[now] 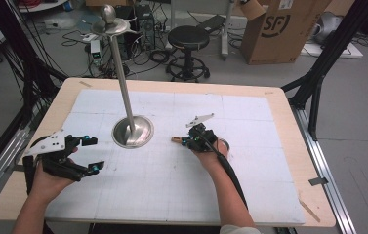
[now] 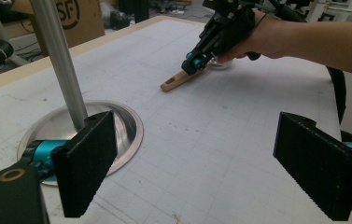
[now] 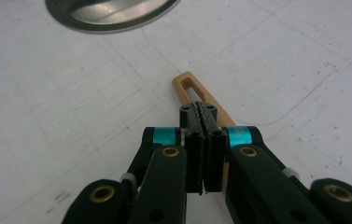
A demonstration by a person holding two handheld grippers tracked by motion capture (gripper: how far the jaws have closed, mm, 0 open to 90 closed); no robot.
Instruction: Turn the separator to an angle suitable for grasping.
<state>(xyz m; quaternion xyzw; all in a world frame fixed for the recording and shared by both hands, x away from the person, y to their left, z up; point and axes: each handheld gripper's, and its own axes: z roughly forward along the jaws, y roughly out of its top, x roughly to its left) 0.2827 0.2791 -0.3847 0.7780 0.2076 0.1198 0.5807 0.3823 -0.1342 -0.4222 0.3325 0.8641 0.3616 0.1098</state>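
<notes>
A flat wooden handle (image 3: 187, 86) with a slot in its tip lies on the white mat (image 1: 181, 185), right of centre. My right gripper (image 3: 204, 112) is shut, pads pressed together, directly over the handle (image 2: 176, 81), which runs beneath the jaws. I cannot tell whether they touch it. A small round piece (image 2: 220, 64) shows by the hand behind that gripper (image 2: 193, 63). My left gripper (image 2: 206, 158) stands wide open and empty near the left edge (image 1: 92, 154). A metal stand rises between the two grippers on a round base (image 1: 145, 127) and a tall pole (image 1: 123, 78).
The stand's pole (image 2: 57, 56) and dish-shaped base (image 2: 131, 130) sit close in front of my left gripper's left pad. Beyond the table's far edge stand a black stool (image 1: 188, 39) and a cardboard box (image 1: 279, 29). Black frame struts (image 1: 318, 83) flank the table.
</notes>
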